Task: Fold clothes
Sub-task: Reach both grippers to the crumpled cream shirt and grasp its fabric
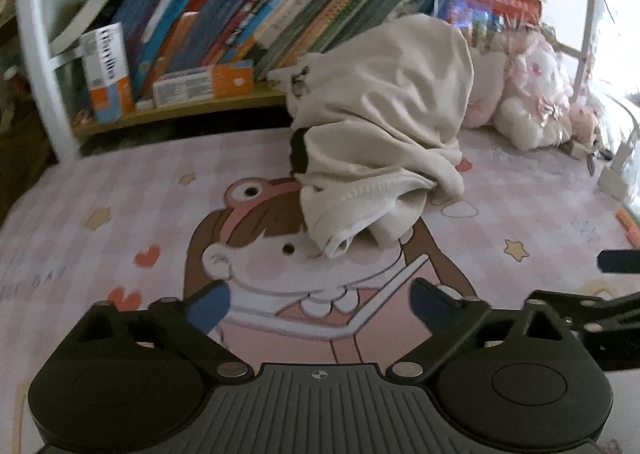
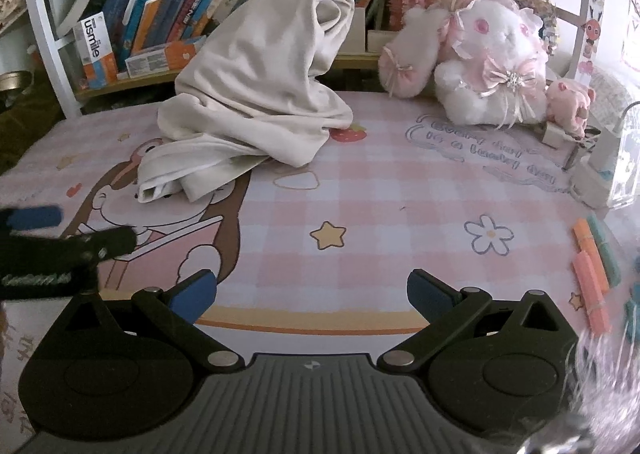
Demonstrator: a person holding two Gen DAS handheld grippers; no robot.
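- Where the left wrist view applies, we hold the left gripper point(image 1: 318, 304) above the pink checked mat point(image 1: 100, 190), with its blue-padded fingers point(image 1: 208, 306) spread wide and nothing between them.
- We see the cream garment point(image 1: 384, 122) ahead of the fingers, heaped in a crumpled mound near the middle of the mat, well apart from the gripper.
- We note that its upper part stands high in front of the row of books point(image 1: 224, 26), while its lower hem point(image 1: 352, 210) spills forward onto the printed cartoon face point(image 1: 280, 254).
- We see a white and pink plush toy point(image 1: 532, 94) to the right of the garment, at the back of the mat.
- In the right wrist view, we hold the right gripper point(image 2: 312, 294) over the same mat point(image 2: 400, 190), jaws fully parted and empty.
- We see the garment point(image 2: 260, 94) ahead and to the left, piled up with a loose edge trailing toward the left.
- We see the plush toy point(image 2: 484, 62) at the back right, apart from the garment.
- We see orange and teal markers point(image 2: 592, 266) lying at the right edge of the mat.
- We see the left gripper point(image 2: 36, 222) entering at the left edge; this view is too blurred to tell its opening.
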